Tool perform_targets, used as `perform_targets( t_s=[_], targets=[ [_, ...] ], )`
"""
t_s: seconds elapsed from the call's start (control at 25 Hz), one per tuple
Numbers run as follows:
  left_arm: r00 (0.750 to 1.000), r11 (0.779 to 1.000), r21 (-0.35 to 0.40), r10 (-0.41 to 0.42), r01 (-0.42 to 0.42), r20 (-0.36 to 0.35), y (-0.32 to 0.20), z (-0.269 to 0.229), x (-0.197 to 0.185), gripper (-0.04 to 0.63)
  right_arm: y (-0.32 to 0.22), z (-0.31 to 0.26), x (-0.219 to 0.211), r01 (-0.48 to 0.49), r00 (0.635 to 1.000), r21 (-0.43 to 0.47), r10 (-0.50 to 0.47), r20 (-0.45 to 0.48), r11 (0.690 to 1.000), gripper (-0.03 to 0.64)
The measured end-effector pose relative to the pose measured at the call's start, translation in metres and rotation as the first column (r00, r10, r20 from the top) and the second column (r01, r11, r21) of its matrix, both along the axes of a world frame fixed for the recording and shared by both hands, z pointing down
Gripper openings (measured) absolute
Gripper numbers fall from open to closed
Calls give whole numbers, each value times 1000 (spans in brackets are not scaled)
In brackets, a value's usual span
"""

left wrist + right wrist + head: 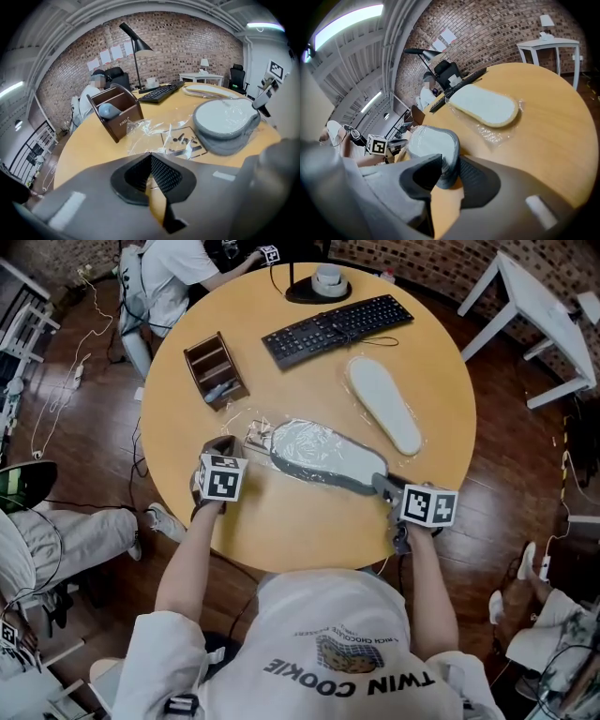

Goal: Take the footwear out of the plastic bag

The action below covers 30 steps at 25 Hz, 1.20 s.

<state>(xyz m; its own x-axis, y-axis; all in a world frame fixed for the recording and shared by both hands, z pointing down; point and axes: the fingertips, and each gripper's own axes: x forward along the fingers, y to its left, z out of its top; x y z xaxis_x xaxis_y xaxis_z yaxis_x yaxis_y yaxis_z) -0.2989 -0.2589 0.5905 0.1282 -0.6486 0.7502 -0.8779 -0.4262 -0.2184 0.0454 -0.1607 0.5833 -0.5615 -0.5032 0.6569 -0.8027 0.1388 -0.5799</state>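
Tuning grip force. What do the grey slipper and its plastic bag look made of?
The grey slipper looks like soft matte felt or fabric: dull, glare-free edge, paler insole; padding unclear. The plastic bag looks like thin clear glossy film: creases and glare.

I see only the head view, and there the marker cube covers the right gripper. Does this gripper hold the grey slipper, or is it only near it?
Observer: It holds it. The right gripper view shows the right gripper with its fingers closed on one end of the grey slipper.
Operator: And on the left side?
Observer: The left gripper view shows the left gripper with its fingers together at the edge of the plastic bag, apparently pinching the film.
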Motion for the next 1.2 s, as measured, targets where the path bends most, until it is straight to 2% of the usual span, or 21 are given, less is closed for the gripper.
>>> perform_targets(
  t_s=[0.2, 0.48, 0.84, 1.2],
  targets=[
    [996, 999, 23, 47, -45, -72, 13, -10, 31, 6, 0, 0, -1, 6, 1000, -1, -6, -2, 1000, 112],
    [988, 993, 40, 111, -107, -111, 27, -17, 69, 6, 0, 1, -1, 12, 1000, 0, -12, -2, 1000, 114],
    [987, 991, 5, 137, -137, -89, 37, 0, 82, 6, -4, 2, -1, 19, 1000, 17, -18, -4, 1000, 114],
    [992, 993, -20, 116, -118, -56, 38, 8, 78, 6, -5, -4, -1, 26, 1000, 36, -26, -5, 999, 113]
  ],
)
